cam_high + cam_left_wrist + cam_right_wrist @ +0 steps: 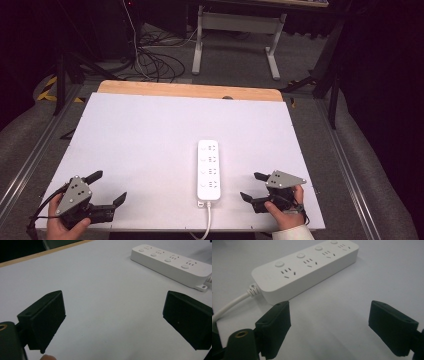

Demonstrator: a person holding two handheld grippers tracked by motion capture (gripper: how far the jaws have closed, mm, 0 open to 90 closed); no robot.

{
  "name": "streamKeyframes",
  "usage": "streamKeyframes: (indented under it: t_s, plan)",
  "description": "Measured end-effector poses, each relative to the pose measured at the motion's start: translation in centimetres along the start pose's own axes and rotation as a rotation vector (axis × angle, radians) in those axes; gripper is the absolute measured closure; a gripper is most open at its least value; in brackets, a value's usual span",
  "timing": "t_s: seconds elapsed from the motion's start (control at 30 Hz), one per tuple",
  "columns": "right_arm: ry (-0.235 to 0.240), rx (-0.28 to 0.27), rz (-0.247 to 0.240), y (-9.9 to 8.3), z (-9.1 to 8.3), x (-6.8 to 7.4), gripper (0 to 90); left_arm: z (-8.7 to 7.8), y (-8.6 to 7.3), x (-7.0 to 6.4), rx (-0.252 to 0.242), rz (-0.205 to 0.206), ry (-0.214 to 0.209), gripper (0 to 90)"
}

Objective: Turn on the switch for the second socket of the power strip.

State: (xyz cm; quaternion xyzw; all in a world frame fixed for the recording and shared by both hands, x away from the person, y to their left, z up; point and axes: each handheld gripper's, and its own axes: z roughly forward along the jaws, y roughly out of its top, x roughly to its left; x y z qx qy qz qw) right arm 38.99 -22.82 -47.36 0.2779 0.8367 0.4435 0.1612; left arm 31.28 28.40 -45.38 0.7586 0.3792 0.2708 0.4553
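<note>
A white power strip [208,170] lies on the white table [150,130], lengthwise away from the person, near the front edge. Its cable [205,225] runs off that edge. The left gripper [107,186] sits well to the strip's left, the right gripper [250,186] just to its right. Each is held in a hand near the front edge, jaws spread wide with nothing between them.

From above, the strip is a plain rounded bar with four socket groups. The right gripper view brings the strip [307,267] close: smooth matte plastic, rounded corners, a round button beside each group of slots, and a ribbed collar where the cable [229,306] leaves the end. The left gripper view takes the strip [172,263] from farther off, at its upper right, and shows a small tab at the cable end. No writing can be read on it.

The jaws are blocky black pads with a dull finish. A wooden strip [190,91] edges the table's far side.
</note>
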Motion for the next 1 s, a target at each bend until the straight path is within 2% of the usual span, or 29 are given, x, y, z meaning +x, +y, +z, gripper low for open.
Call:
streamKeyframes:
  t_s: [0.13,0.27,0.47,0.7,1.0]
  plan:
    - [-0.025,0.032,0.003,-0.8,0.3,0.1,17.9,0.1,-0.1,0.0,0.000,-0.010,-0.008,4.9]
    - [-0.024,0.044,0.006,-1.3,0.3,0.3,17.8,0.2,-0.1,-0.1,0.002,-0.010,-0.011,4.8]
    - [-0.041,-0.036,0.011,-0.8,-0.3,0.2,17.8,0.5,-0.2,-0.1,-0.005,-0.035,-0.023,4.5]
    - [-0.038,-0.029,0.010,-0.8,-0.3,0.2,17.8,0.5,-0.3,0.0,-0.014,0.008,-0.005,4.7]
    - [-0.040,-0.025,0.001,-0.8,-0.2,0.2,17.8,0.5,-0.3,0.1,-0.011,0.032,0.010,4.7]
